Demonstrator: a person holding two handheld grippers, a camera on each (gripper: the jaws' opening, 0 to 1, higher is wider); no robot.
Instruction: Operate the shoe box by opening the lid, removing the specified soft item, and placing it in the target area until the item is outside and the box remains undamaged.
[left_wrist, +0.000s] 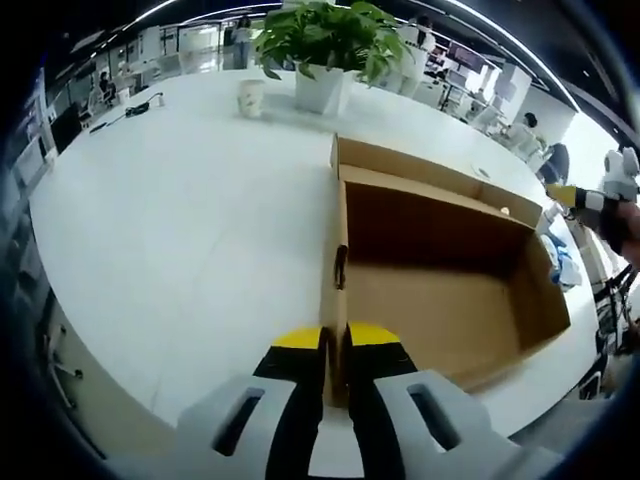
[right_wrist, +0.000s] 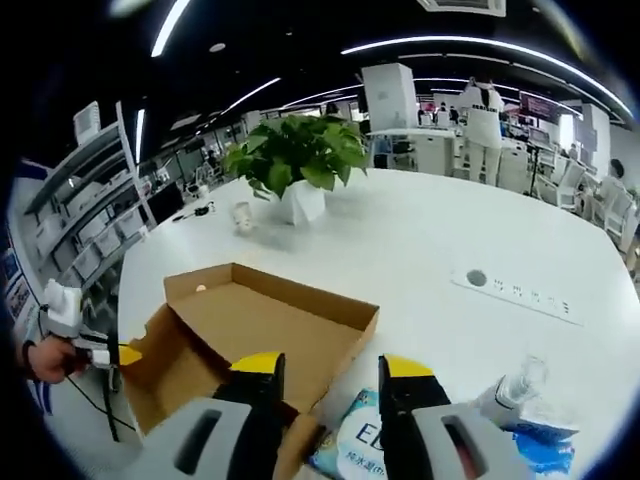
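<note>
The brown cardboard shoe box (left_wrist: 440, 290) lies open on the white table, its inside bare. My left gripper (left_wrist: 336, 338) is shut on the box's near side wall (left_wrist: 338, 262), one yellow-tipped jaw on each face. In the right gripper view the box (right_wrist: 250, 320) sits to the left, and the left gripper (right_wrist: 75, 320), held by a hand, meets its left corner. My right gripper (right_wrist: 333, 365) is open beside the box's right wall. A soft white-and-blue wipes pack (right_wrist: 352, 442) lies on the table, low between its jaws.
A potted plant (left_wrist: 325, 45) and a paper cup (left_wrist: 250, 97) stand beyond the box. A clear plastic bottle (right_wrist: 515, 392) and a blue packet (right_wrist: 545, 445) lie right of the wipes pack. A socket strip (right_wrist: 515, 290) is set into the tabletop. People stand at far desks.
</note>
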